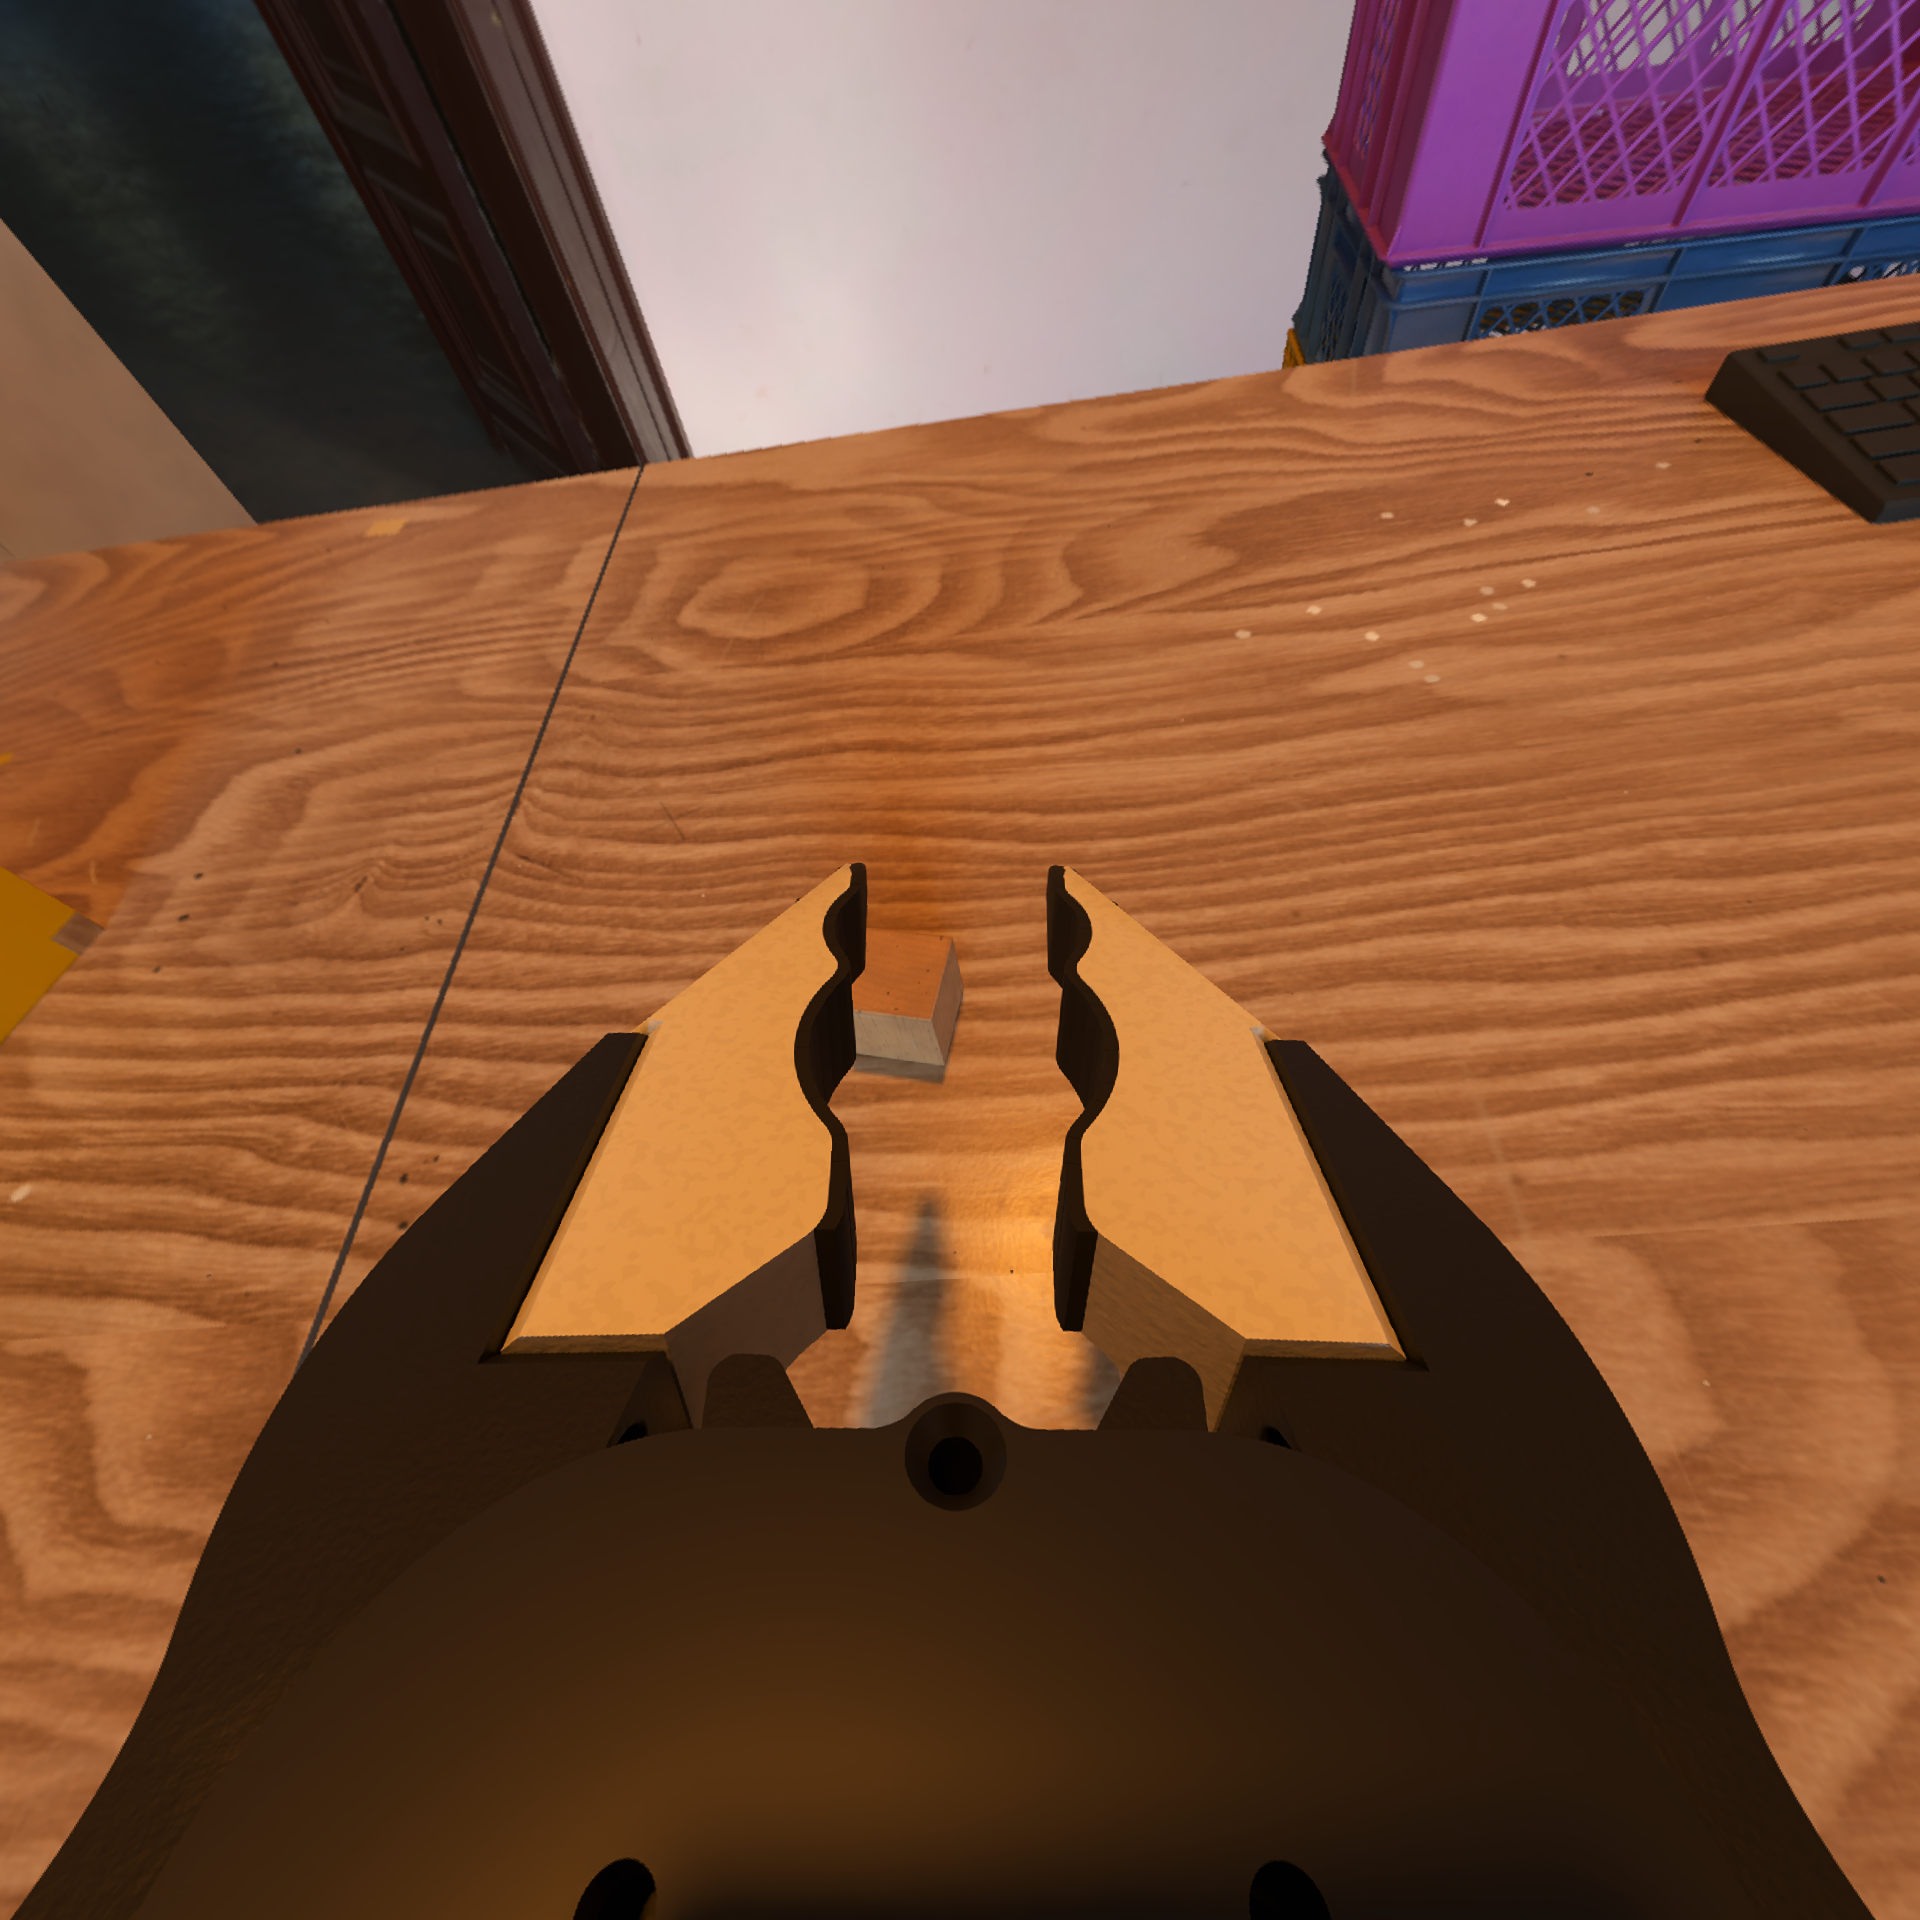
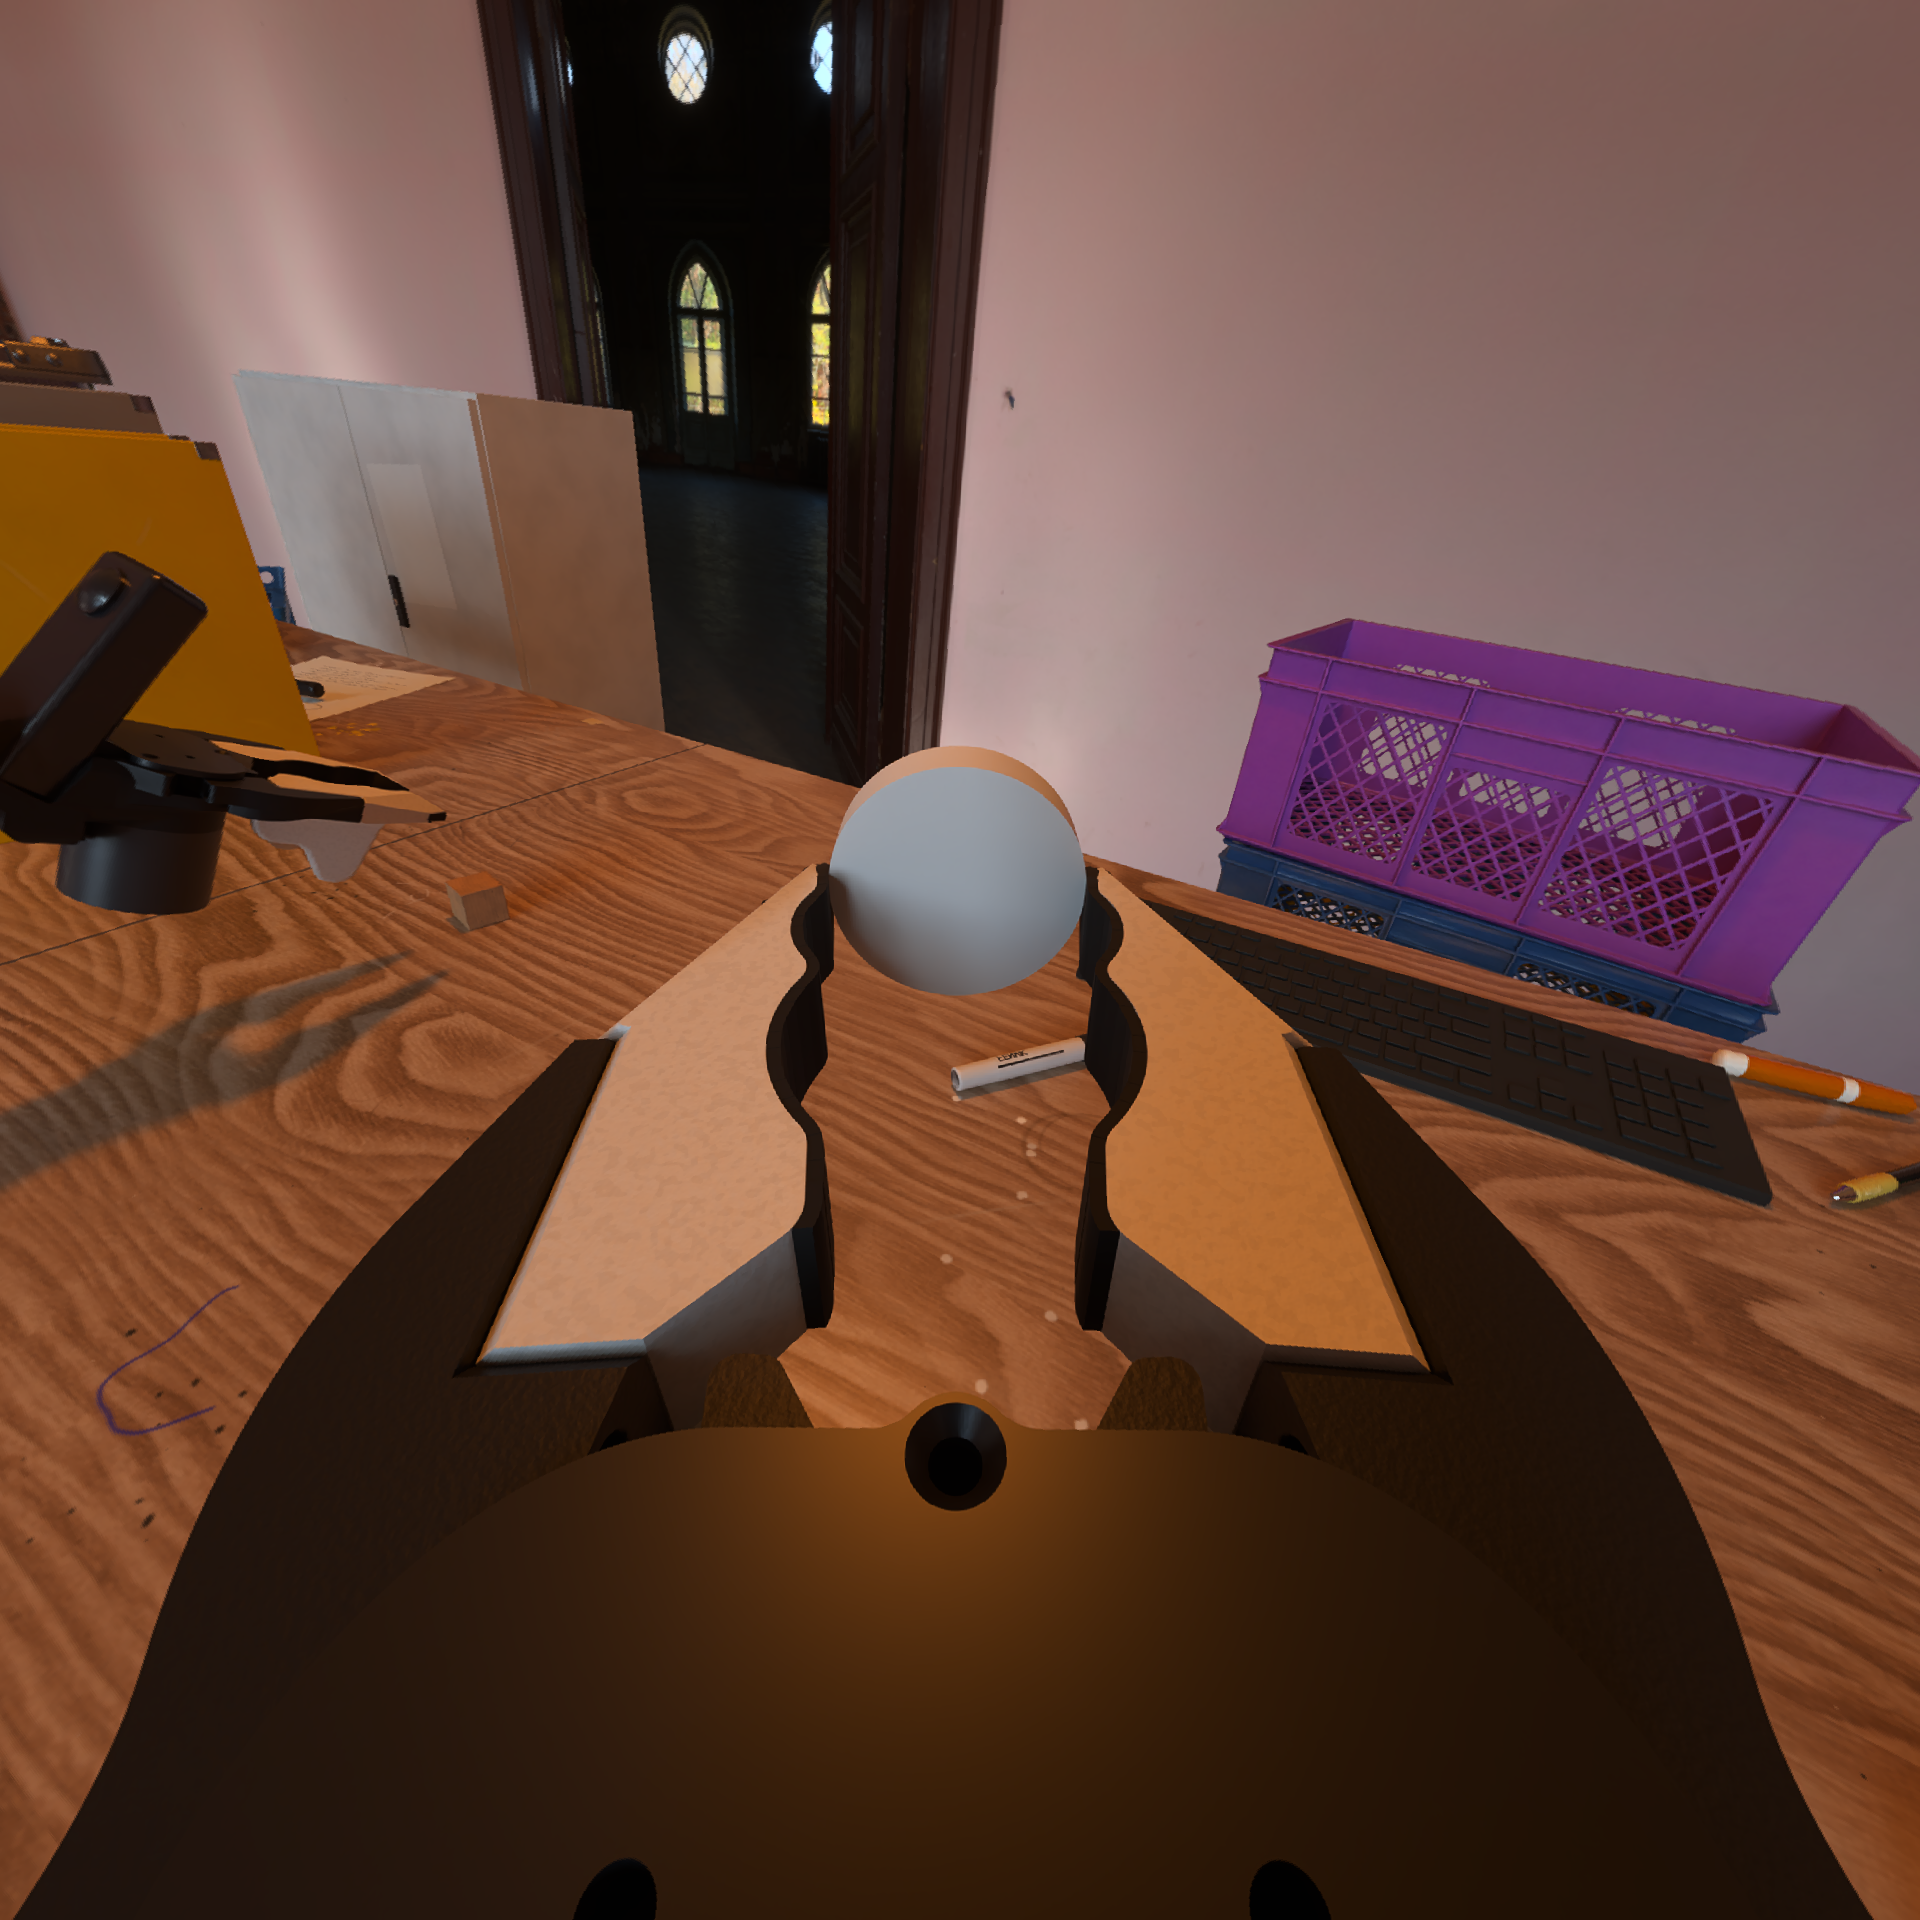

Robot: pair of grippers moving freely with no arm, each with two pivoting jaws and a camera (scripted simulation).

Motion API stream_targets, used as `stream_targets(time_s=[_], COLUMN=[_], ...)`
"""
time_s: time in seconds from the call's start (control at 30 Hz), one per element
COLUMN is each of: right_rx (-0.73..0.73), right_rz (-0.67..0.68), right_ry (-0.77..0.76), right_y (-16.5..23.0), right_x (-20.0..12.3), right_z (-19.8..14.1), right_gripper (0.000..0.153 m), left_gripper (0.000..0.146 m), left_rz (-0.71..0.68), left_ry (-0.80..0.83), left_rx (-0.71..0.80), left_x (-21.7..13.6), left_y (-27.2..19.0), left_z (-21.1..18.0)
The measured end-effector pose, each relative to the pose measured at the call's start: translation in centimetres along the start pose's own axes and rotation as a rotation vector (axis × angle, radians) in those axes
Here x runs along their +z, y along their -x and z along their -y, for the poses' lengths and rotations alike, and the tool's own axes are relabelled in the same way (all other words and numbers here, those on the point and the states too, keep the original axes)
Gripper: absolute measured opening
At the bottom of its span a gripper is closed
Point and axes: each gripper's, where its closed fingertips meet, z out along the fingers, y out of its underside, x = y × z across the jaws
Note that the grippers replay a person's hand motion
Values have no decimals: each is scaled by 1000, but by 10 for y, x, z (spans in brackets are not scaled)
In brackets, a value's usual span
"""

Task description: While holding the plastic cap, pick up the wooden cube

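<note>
Nearest the lens in both wrist views is the dark body of each tool, filling the lower frame and hiding the desk beneath it.

Left tool: tan fingers with black wavy pads, parted with a clear gap, holding nothing. Small wooden cube rests on the brown wood-grain desk, seen between the fingers toward the left one; the left pad covers the cube's left edge, so contact cannot be judged from this view. In the right wrist view the cube lies on the desk just ahead of and below the left tool's tips, apart from them.

Right tool: fingers closed onto the round grey plastic cap, pinched at its two sides near the tips, flat face toward the camera, lifted clear of the desk.

Surroundings:
- Black keyboard on the desk to the right; only its corner shows in the left view.
- Purple lattice crate stacked on a blue crate against the wall; both cut off at the frame edge in the left view, purple over blue.
- White marker, one end hidden behind the right finger.
- Orange pen and a yellow-banded pen, both cropped at the right edge.
- Yellow panel and pale boards leaning at the far left.
- Dark doorway behind.
</note>
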Motion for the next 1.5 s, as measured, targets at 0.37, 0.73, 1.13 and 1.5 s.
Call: stream_targets(time_s=[0.37,0.73,1.13,1.5], right_rx=[7,-7,-10,-9], right_rz=[14,40,36,23], right_ry=[9,18,-28,-37], right_y=[0,6,1,-4], right_x=[1,4,-10,-15], right_z=[-3,-3,9,12], right_gripper=[47,47,47,47], left_gripper=[39,48,78,73], left_rz=[6,7,-22,-12], left_ry=[170,396,723,923], left_rx=[-44,-45,-5,121], left_x=[34,52,71,70], left_y=[3,14,4,10], left_z=[-33,-44,-70,-74])
